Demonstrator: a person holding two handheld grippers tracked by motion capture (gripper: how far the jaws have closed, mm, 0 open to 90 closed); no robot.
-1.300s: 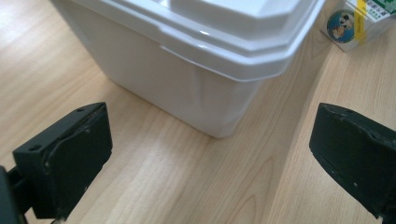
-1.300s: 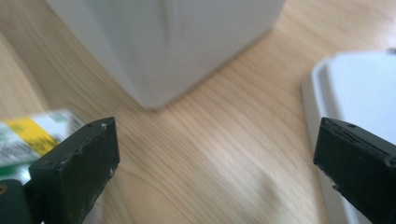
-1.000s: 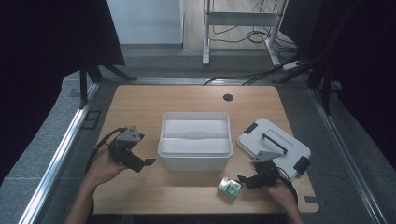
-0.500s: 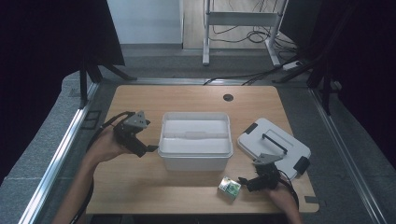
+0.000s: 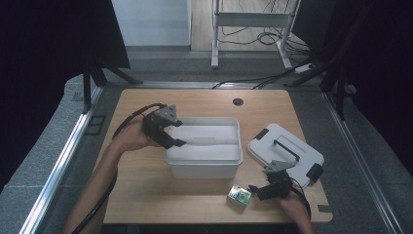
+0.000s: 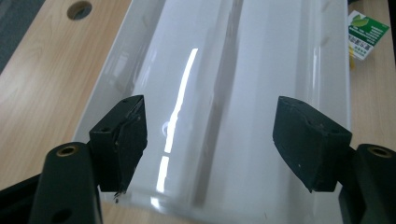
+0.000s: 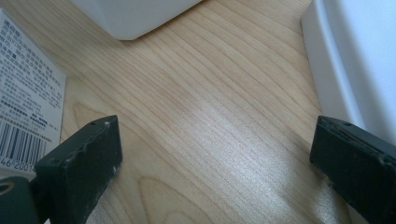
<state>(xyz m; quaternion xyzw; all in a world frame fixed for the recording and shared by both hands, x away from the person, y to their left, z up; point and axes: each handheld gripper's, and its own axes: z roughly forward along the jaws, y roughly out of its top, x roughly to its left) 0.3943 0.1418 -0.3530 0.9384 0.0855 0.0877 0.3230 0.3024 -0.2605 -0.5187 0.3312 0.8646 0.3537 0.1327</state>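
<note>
A white plastic bin stands mid-table with nothing visible inside. My left gripper hovers over its left rim, pointing into it. In the left gripper view its jaws stand apart above the glossy bin floor; they have just been closing, with nothing between them. A small green-and-white box lies near the front edge. My right gripper rests just right of that box, open. Bare wood lies between its jaws, with the box's printed side at the left.
The bin's white lid with a dark handle lies flat at the right, and its edge is close to my right gripper. A round cable hole sits at the table's far side. Bare wood lies front left.
My left hand has risen from the table left of the bin and moved right, up to the bin's left rim. Its jaws look narrower. The right hand and small box have stayed put.
</note>
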